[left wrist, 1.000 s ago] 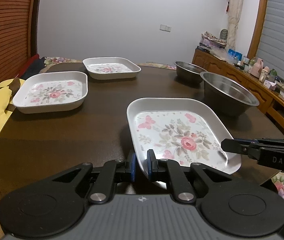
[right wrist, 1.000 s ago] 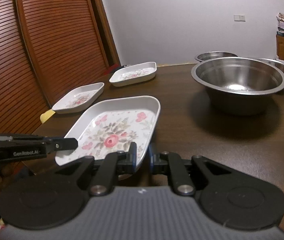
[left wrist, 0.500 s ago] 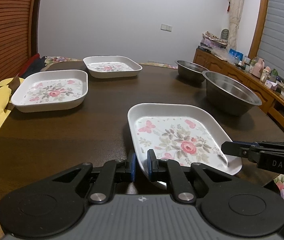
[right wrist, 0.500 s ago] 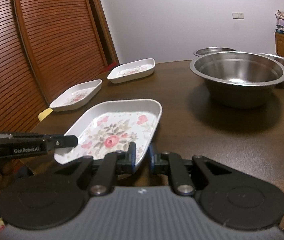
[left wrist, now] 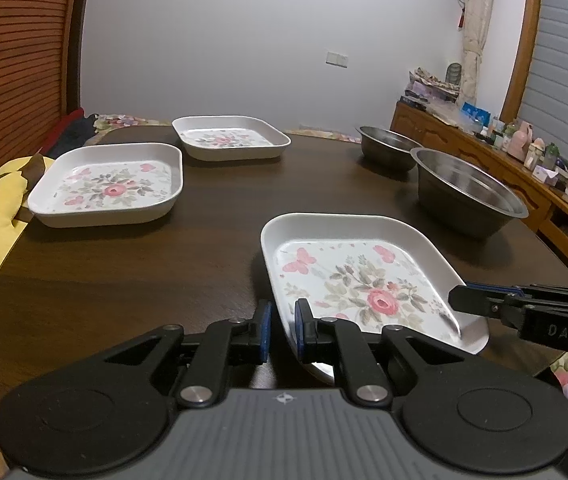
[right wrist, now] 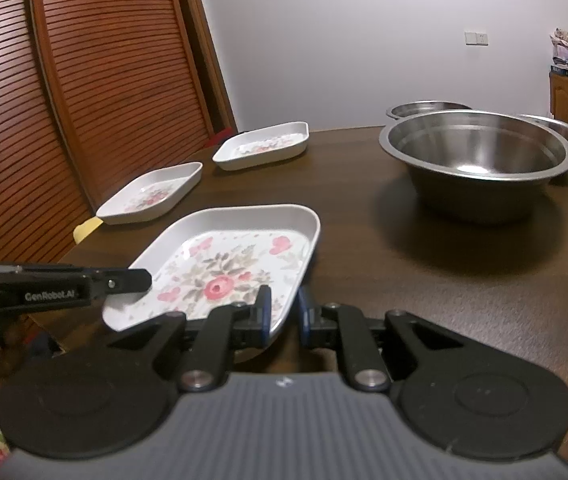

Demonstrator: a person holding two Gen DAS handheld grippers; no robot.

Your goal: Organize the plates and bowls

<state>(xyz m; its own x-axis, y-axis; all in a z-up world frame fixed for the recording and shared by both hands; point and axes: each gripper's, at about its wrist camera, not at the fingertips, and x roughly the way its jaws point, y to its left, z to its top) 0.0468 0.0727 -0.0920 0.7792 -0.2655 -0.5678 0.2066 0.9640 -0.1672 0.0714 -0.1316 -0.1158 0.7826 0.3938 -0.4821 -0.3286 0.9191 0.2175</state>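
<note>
I have the near plate (left wrist: 364,280) clamped at two places: my left gripper (left wrist: 283,330) is pinched on its near left rim, my right gripper (right wrist: 283,318) on its near right rim, each pair of jaws closed down on the thin wall with only the rim between them; over the last second the grips have not changed, but the view has: the plate sat higher and more tilted against the table (left wrist: 124,272) a second ago, and now it lies lower and flatter, its far edge near the wood, so I judge I have been bringing it down or drawing it toward me, though whether its base touches the table I cannot tell; both hands look steady now; the other two plates, the middle plate (left wrist: 106,184) and the far plate (left wrist: 230,138), lie along the left side, apart from each other and untouched; the big bowl (right wrist: 478,156) stands to the right, with a smaller bowl (left wrist: 388,148) behind it and a third rim (right wrist: 560,130) showing past it in the right view; for the task this means nothing is stacked yet; this plate is the one in hand, and its likely place is on the middle plate, which calls for a carry leftward with both rims held level.
</note>
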